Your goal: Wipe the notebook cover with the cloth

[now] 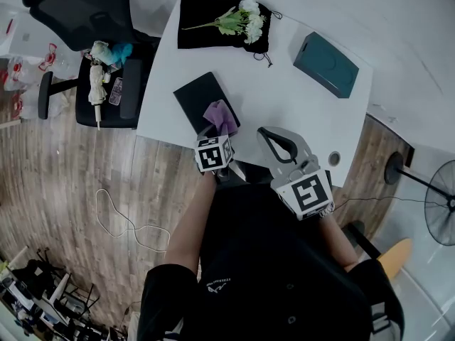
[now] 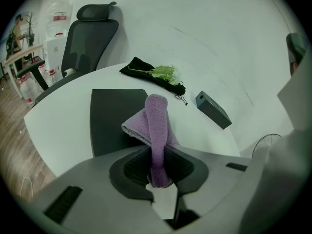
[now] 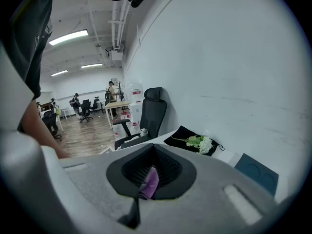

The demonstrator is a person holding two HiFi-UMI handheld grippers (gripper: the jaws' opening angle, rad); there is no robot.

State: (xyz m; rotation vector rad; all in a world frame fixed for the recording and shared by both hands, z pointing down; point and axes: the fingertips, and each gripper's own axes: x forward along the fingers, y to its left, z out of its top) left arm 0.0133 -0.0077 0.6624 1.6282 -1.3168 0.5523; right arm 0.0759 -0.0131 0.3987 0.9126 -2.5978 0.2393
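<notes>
White desk [image 1: 284,94]: notebook [image 1: 193,94] by near-left corner; L gripper [image 2: 157,162] clamps cloth [image 2: 155,121] above it; R gripper [image 1: 264,132] closed, empty.

I log bare tabletop [image 1: 270,87] between notebook [image 1: 195,94] and teal box [image 1: 325,64]; flower pouch [image 1: 202,28] blocks far edge; office chair [image 1: 78,6] flanks left.
</notes>
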